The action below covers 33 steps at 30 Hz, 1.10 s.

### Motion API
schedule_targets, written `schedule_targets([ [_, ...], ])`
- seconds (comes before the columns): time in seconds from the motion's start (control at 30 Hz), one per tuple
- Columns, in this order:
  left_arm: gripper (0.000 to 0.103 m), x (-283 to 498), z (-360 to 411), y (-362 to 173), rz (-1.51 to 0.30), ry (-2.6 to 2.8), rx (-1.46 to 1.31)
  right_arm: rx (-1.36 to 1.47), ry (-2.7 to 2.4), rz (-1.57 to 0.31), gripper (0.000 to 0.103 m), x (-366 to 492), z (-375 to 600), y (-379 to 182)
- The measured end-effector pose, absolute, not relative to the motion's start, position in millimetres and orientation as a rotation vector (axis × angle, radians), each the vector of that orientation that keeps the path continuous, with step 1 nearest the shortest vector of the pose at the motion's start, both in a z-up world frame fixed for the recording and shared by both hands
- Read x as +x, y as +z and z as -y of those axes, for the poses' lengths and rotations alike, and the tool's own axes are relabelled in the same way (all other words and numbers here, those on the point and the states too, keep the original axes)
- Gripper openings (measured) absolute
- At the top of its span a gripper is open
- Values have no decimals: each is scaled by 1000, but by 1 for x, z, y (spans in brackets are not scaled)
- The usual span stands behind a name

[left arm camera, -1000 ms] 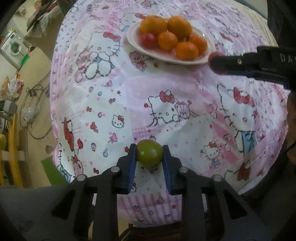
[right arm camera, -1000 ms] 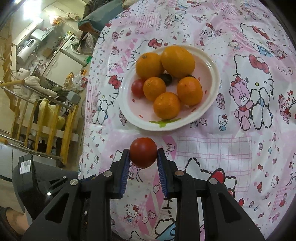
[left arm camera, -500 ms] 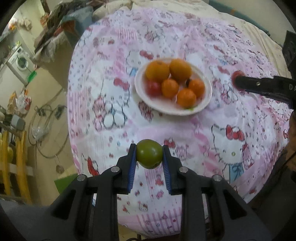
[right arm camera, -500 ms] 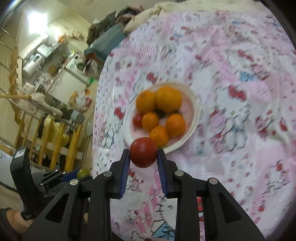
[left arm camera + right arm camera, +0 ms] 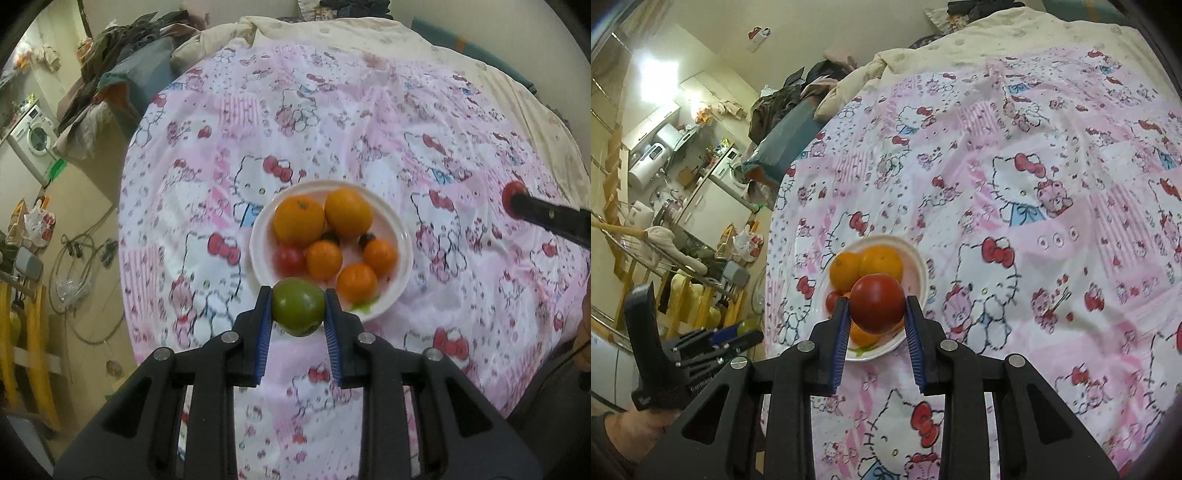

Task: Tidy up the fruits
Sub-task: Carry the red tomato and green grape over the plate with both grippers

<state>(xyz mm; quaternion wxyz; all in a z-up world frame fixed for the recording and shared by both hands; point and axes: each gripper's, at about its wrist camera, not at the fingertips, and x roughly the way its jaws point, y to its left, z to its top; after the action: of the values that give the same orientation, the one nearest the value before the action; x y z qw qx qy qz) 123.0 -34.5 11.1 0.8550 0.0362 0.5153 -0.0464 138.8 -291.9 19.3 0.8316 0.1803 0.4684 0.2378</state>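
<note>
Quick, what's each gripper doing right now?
Left gripper: closed on the green tomato.
Right gripper: closed on the red tomato.

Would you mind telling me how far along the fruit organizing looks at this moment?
Done: the white plate already holds five oranges, a small red tomato and two dark fruits. In hand: the left hand-held gripper is shut on a green tomato, and the right hand-held gripper is shut on a red tomato, both above the cloth. Left: probably setting these two down.
</note>
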Motion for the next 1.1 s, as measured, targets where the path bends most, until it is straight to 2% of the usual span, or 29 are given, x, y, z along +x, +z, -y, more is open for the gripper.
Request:
schedule_targets([
  [0.43, 23, 175, 40, -35, -1155, -111, 46, 393, 526, -1090, 31, 190, 280, -17],
  [0.77, 23, 184, 35, -72, -1239, -161, 16, 357, 548, -1197, 31, 213, 243, -56],
  [1.1, 23, 182, 45, -84, -1279, -201, 53, 370, 545, -1289, 31, 230, 230, -90],
])
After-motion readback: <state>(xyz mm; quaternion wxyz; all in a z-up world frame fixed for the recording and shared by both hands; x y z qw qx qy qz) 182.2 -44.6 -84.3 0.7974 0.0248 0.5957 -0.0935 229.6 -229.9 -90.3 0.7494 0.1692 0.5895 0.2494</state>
